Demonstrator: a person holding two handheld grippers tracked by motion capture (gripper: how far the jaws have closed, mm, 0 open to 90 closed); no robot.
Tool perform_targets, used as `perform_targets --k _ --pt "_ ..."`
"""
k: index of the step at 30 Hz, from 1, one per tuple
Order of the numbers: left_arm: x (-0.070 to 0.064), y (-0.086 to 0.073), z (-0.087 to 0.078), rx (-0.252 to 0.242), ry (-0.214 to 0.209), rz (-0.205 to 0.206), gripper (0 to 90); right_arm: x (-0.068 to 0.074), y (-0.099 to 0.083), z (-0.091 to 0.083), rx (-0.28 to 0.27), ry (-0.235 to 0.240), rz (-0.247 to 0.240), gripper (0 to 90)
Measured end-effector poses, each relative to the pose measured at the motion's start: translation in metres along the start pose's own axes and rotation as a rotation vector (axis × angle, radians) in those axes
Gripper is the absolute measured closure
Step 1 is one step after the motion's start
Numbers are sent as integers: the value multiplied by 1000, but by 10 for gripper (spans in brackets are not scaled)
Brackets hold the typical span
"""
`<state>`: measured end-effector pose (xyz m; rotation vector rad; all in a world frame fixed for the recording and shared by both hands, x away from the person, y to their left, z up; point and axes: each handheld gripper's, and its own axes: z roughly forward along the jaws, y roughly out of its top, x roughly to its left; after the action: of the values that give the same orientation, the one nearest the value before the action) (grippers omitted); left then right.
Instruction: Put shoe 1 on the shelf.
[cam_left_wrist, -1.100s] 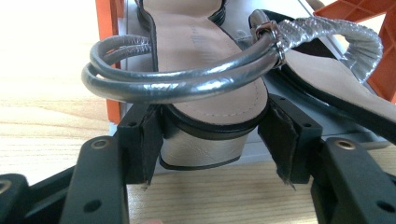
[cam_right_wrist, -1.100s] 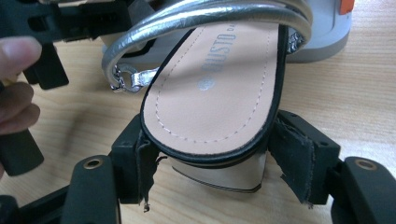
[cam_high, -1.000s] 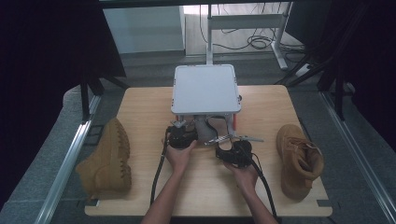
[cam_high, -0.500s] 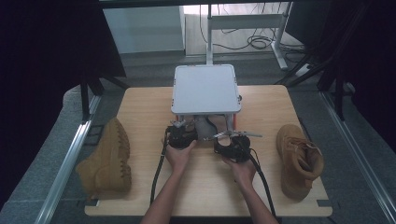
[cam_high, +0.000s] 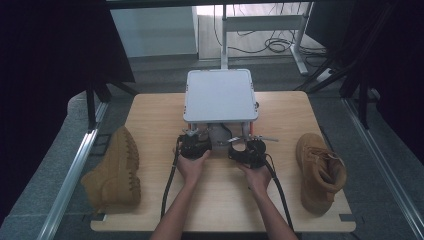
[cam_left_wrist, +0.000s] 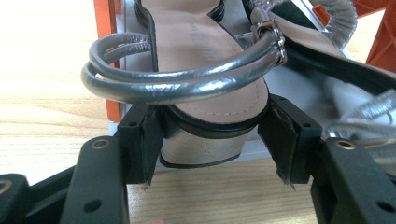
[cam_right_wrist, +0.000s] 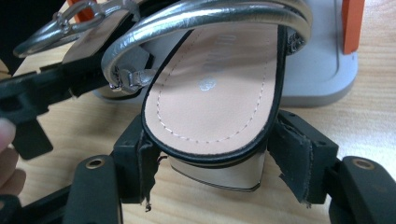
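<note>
Pale wooden table (cam_high: 150, 115), dark curtains to both sides, cabled floor beyond.

Left gripper (cam_left_wrist: 210, 140): jaws spread wide about the heel of a silver sandal (cam_left_wrist: 205, 56), one pad to each side of the block heel. Left pad touching or nearly touching the heel; right pad with a narrow gap. Not clamped. Seen in high view at (cam_high: 195, 146), just in front of the grey shelf (cam_high: 220, 95).

Left sandal: long axis running straight away from the jaws, heel nearest, toe end pointing under the grey shelf. Silver double ankle strap (cam_left_wrist: 187, 84) looped across above the heel. Resting on the shelf's lower grey base between orange uprights (cam_left_wrist: 105, 28).

Right gripper (cam_right_wrist: 212, 163): jaws likewise wide, flanking the heel of a second silver sandal (cam_right_wrist: 215, 88). Left pad close against the heel edge, right pad just beside it; contact not certain. Not closed on it. Seen in high view at (cam_high: 247, 150), in front of the shelf's right half.

Right sandal: heel toward the jaws, toe end pointing toward the shelf, long axis slightly tilted to the right; heel overhanging the base onto the table.

Outward from the shelf: tan boot (cam_high: 115, 170) well to the left, lying on its side; second tan boot (cam_high: 320, 170) well to the right.
</note>
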<state>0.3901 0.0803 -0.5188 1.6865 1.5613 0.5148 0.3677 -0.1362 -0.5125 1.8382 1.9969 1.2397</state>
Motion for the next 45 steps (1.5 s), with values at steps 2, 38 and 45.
perform_targets --k 2,38,45 --pt "0 0 0 1 -2 -1 408 1 3 2 2 -2 15 359" --pt "1 2 0 16 -7 -4 408 6 23 33 -24 -73 8 360" --pt "1 1 0 17 -6 4 408 10 22 38 -23 -104 -20 359"
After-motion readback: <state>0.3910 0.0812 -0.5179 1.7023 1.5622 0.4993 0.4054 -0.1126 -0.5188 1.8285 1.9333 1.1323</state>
